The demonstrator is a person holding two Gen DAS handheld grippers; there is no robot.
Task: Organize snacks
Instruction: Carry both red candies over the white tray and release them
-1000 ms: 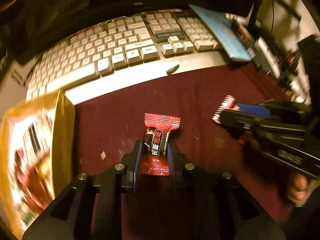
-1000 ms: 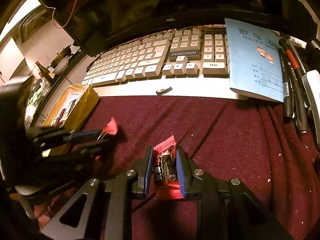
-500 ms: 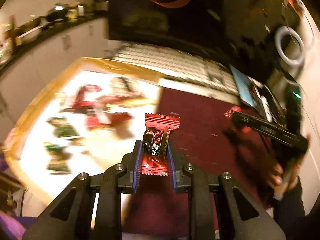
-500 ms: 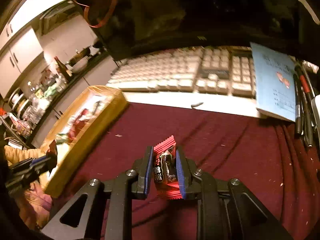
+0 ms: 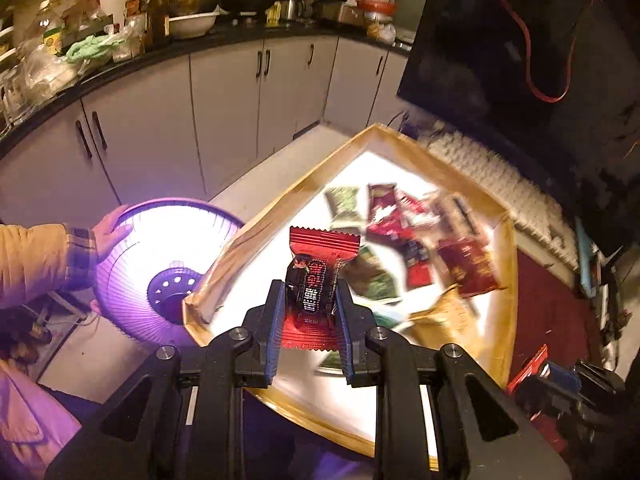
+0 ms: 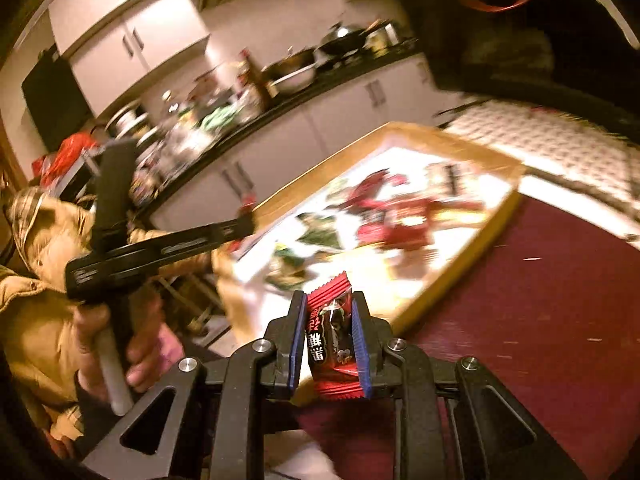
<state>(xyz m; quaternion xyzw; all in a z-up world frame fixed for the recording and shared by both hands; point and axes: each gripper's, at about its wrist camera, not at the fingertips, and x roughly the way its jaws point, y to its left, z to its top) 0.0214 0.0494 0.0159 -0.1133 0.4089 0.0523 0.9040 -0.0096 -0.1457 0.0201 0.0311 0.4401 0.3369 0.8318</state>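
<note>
My left gripper (image 5: 309, 292) is shut on a red and black candy (image 5: 316, 276) and holds it above the near left part of a shallow cardboard box (image 5: 506, 280). Several red and green snack packets (image 5: 404, 236) lie in the box. My right gripper (image 6: 326, 314) is shut on a second red and black candy (image 6: 332, 336), just short of the box's near rim (image 6: 460, 264). The left gripper shows in the right wrist view (image 6: 244, 224) over the box's left edge. The right gripper shows in the left wrist view (image 5: 532, 368) at lower right.
A dark red cloth (image 6: 540, 300) covers the table right of the box. A white keyboard (image 6: 560, 148) lies behind it. A glowing purple round heater (image 5: 160, 264) stands left of the box, a hand resting on it. Kitchen cabinets (image 5: 224, 112) stand beyond.
Both grippers swung left from the red cloth toward the box, each still holding its candy. The left one now hangs over the box; the keyboard slid to the right of view.
</note>
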